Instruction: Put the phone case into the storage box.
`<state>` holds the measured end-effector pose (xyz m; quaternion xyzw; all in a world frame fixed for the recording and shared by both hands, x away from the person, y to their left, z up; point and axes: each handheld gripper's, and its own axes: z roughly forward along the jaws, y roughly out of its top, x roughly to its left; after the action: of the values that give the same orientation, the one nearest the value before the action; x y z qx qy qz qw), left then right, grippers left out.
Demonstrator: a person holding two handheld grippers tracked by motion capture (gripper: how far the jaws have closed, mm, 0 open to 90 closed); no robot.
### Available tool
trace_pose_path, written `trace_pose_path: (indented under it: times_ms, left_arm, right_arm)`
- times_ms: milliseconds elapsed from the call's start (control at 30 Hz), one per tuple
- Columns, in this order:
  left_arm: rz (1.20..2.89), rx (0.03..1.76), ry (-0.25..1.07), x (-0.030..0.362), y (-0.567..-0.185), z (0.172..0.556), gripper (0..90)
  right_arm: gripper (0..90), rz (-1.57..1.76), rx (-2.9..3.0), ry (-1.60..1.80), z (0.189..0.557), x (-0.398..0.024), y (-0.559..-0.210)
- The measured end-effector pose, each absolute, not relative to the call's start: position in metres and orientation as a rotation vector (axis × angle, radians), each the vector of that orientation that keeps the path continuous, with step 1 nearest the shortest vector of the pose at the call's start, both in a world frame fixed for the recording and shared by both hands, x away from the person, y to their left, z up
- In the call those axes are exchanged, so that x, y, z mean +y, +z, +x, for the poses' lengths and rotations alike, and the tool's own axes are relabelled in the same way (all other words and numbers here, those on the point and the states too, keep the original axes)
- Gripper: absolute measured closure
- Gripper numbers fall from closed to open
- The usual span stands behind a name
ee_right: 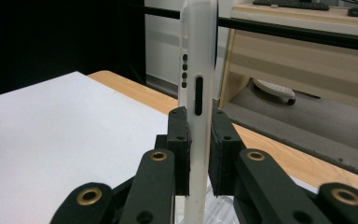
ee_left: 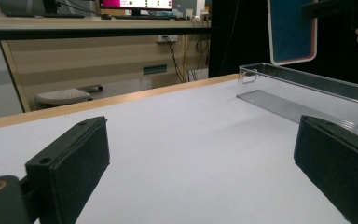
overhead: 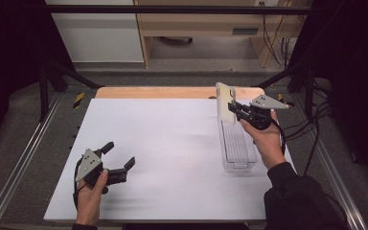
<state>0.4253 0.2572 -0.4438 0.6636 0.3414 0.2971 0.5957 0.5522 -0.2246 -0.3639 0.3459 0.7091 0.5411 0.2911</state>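
White covering spreads over the bench (overhead: 172,158), with office furniture beyond. At the near left, the left gripper (overhead: 117,160) rests with jaws wide apart and empty. At the far right, the right gripper (overhead: 233,109) clamps a phone (overhead: 225,103) upright above the clear tray (overhead: 239,165). Lowering it straight, clear of the tray walls, seems wise. Its side buttons appear in the right gripper view, its blue back in the left gripper view.

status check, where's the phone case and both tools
Right tool shut on phone case, upright above clear tray. Left tool open, empty, low over white table. Nothing in the way.
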Motion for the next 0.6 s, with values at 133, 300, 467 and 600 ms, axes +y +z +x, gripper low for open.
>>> trace_pose_path:
  times_ms: [133, 300, 467, 600]
  left_arm:
    - [1.527, 0.797, 0.693, 0.26, -0.446, 0.423, 2.8]
    - [1.51, 0.811, 0.691, 0.265, -0.449, 0.422, 2.9]
    - [1.503, 0.819, 0.691, 0.267, -0.451, 0.421, 2.8]
    - [1.498, 0.819, 0.688, 0.267, -0.452, 0.421, 2.8]
  right_arm:
    - [81.1, 0.94, 1.884, 1.426, 0.559, -0.228, -0.367]
    - [81.1, 0.971, 1.875, 1.413, 0.567, -0.234, -0.37]
    - [81.1, 1.004, 1.867, 1.395, 0.576, -0.24, -0.374]
    - [81.1, 1.027, 1.872, 1.378, 0.585, -0.243, -0.38]
